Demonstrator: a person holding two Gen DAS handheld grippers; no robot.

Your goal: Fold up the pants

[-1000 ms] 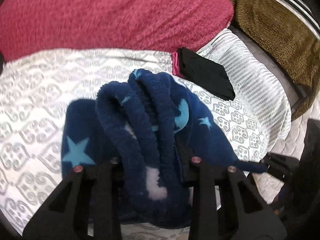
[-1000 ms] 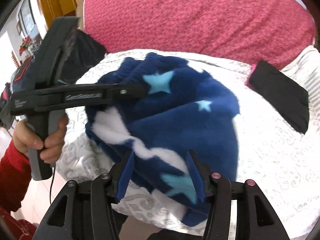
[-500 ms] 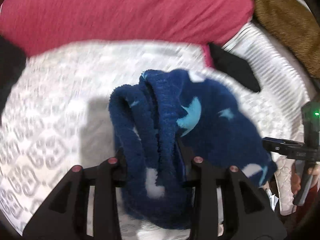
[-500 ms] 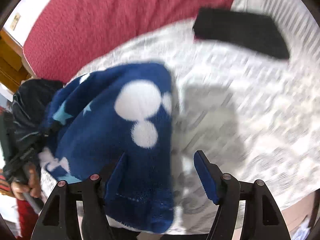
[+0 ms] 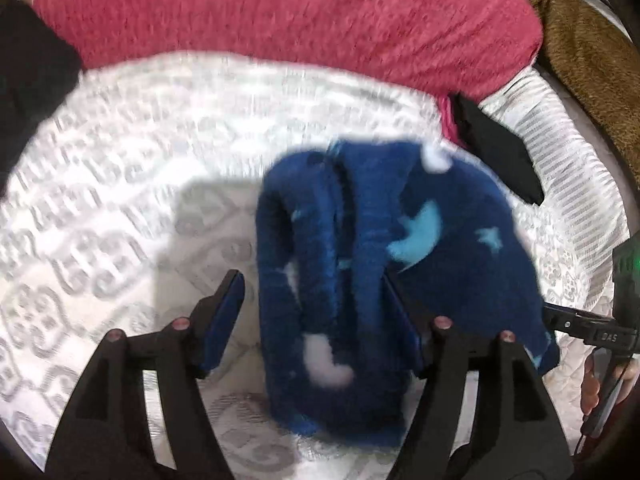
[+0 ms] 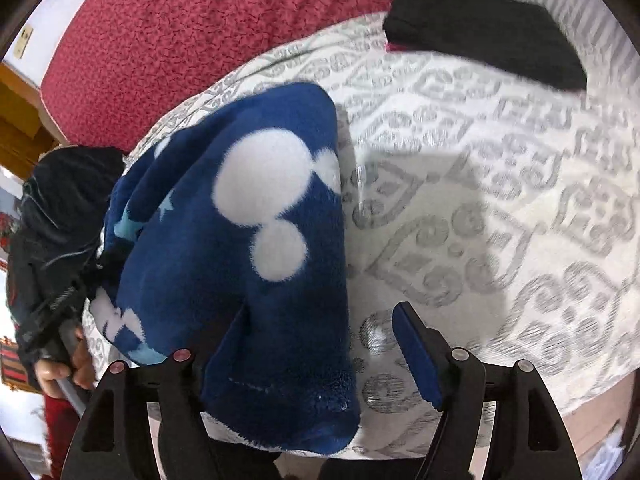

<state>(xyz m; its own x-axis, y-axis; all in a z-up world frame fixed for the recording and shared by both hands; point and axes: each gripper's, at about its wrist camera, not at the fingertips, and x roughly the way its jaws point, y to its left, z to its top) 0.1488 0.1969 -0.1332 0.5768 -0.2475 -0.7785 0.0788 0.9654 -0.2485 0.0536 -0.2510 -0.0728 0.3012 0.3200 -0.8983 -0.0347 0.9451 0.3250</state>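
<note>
Though the blue fleece pants (image 5: 360, 280) are already bunched into a thick, doubled-up bundle on the bed (image 5: 120, 200), I would not call the job finished. Starting at the left of the pants, the left tongs (image 5: 316, 312) stand spread: one finger sits clear of the cloth with bedspread showing between, the other is against the bundle's far side, so nothing is pinched there. The pants lie just in front of the red blanket (image 5: 280, 12), with a flat black cloth (image 5: 500, 152) close beyond their right edge. Over on that side, the right tongs (image 6: 320, 344) are spread too; the pants' hem droops across one finger near the bed's edge, and the other finger hangs apart over bare bedspread. To my eye the main folds are made and the pants let go, yet the bundle looks lumpy and partly off the edge. Squaring it up and laying it flat seems to be what remains.
</note>
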